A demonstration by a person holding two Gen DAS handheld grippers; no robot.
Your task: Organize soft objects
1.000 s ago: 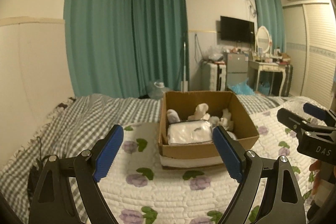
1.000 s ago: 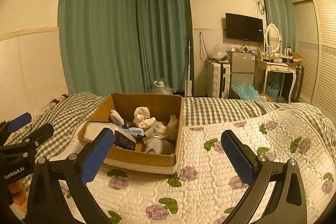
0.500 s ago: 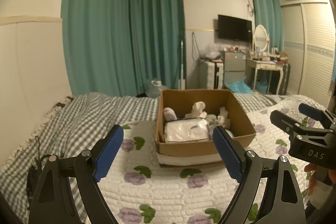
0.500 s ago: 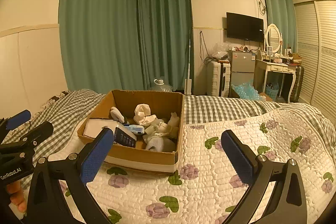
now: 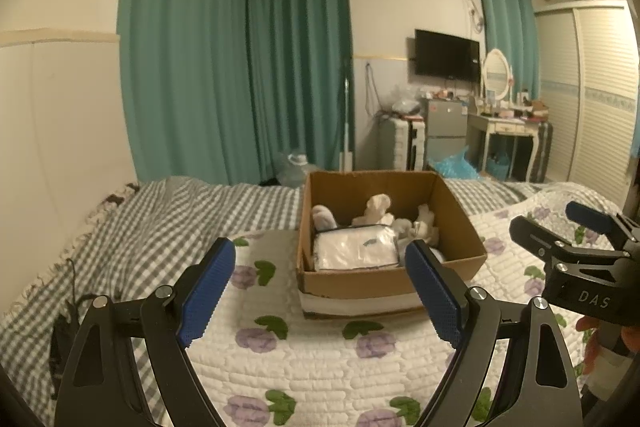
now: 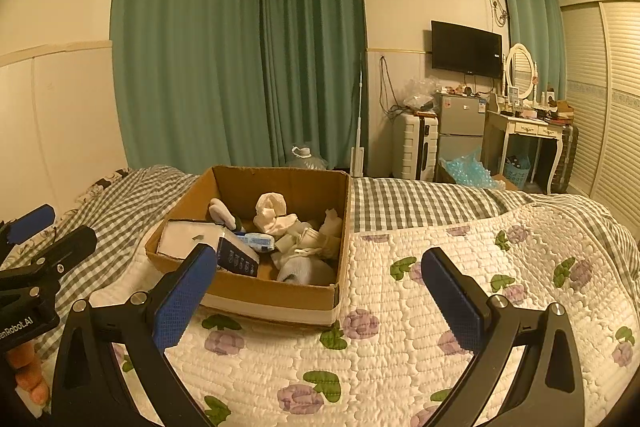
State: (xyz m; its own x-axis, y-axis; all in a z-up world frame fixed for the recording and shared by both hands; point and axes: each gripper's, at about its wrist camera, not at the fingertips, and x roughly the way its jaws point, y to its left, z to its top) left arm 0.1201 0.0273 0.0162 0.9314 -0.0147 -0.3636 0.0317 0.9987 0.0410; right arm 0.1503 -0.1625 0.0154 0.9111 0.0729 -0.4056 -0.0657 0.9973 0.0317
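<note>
Soft white rolled socks and cloth bundles (image 6: pixel 280 219) lie heaped in an open brown cardboard box (image 6: pixel 276 293), mostly in its right and rear part as the right wrist view shows it. Same heap from the left wrist view (image 5: pixel 400 223), behind a flat white plastic-wrapped packet (image 5: pixel 356 251) that fills the box's near-left portion. Cardboard box (image 5: pixel 384 281) sits on a white quilted bedspread with purple flowers and green leaves (image 5: pixel 312 359), which covers the near part of the bed; a grey-and-white checked blanket (image 5: pixel 160 219) lies beyond and to the left. A dark blue printed carton (image 6: pixel 237 259) leans inside the near wall of the box, a small light blue pack (image 6: pixel 259 241) just behind it. Left gripper (image 5: pixel 318 297): black frame, blue pads, jaws released and wide apart, nothing between them, held above the bedspread short of the box. Right gripper (image 6: pixel 320 297): jaws likewise spread and empty, off the box's near-right corner. Each gripper shows at the edge of the other's view, right gripper (image 5: pixel 560 231) to the right of the box. Teal floor-length curtains (image 6: pixel 240 59) hang behind the bed.
</note>
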